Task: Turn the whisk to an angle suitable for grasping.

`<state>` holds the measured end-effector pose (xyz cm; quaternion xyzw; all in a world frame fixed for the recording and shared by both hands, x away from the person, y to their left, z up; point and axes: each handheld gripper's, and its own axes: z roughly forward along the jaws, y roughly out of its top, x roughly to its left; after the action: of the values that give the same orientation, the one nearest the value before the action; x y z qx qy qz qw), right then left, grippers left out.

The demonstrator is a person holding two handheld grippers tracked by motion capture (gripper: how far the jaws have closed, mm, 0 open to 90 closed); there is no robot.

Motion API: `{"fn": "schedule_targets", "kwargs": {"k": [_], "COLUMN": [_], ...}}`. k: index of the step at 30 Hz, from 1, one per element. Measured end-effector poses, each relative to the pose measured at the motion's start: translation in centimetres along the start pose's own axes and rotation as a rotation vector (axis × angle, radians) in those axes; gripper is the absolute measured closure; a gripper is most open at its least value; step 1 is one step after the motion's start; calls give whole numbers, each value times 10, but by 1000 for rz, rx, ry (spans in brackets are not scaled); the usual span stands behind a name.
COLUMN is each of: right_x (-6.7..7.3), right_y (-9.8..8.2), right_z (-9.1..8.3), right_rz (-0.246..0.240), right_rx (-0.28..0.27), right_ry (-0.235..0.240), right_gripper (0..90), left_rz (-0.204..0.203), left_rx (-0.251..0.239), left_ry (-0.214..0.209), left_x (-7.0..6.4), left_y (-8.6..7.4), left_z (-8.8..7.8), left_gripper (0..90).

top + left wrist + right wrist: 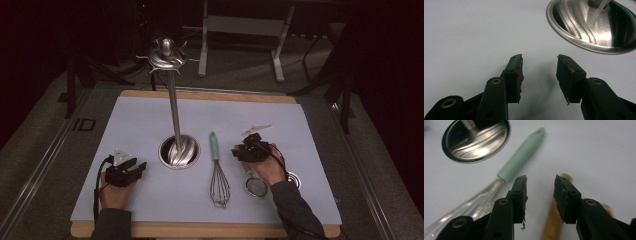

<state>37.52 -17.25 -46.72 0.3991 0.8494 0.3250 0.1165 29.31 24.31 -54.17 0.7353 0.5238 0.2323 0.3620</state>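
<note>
A whisk (217, 170) with a mint-green handle (521, 160) lies on the pale mat, right of the steel stand's round base (179, 151). A small mesh strainer (256, 186) lies under the person's right hand. Its wooden handle (552, 220) runs beneath and between the jaws of my right gripper (540, 178), blurred, and the pads stand apart from it. In the high view the right gripper (240, 151) hovers just right of the whisk handle. My left gripper (539, 58) rests open and empty on the mat; the high view shows this gripper (137, 167) left of the base (574, 27).
The stand's thin pole rises to a hooked steel top (167, 55) over the mat's middle. The mat (150, 120) lies on a wooden board (200, 230). A small metal ring (295, 177) sits near the right wrist. Dark floor and a metal frame (240, 30) lie beyond.
</note>
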Motion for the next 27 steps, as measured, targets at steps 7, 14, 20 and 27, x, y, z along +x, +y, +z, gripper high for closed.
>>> {"fn": "schedule_targets", "kwargs": {"k": [7,14,20,27], "right_x": [15,17,20,26], "right_y": [14,18,25,34], "right_z": [30,57,66,74], "right_rz": [-6,85,137,175], "right_rx": [81,160,205,238], "right_ry": [70,158,188,180], "right_gripper": [612,615,635,634], "left_rz": [-1,0,-1,0], "left_rx": [0,0,0,1], "left_ry": [1,1,3,2], "left_x": [0,0,0,0], "left_y": [0,0,0,0], "left_z": [0,0,0,0], "left_gripper": [562,560,560,558]}}
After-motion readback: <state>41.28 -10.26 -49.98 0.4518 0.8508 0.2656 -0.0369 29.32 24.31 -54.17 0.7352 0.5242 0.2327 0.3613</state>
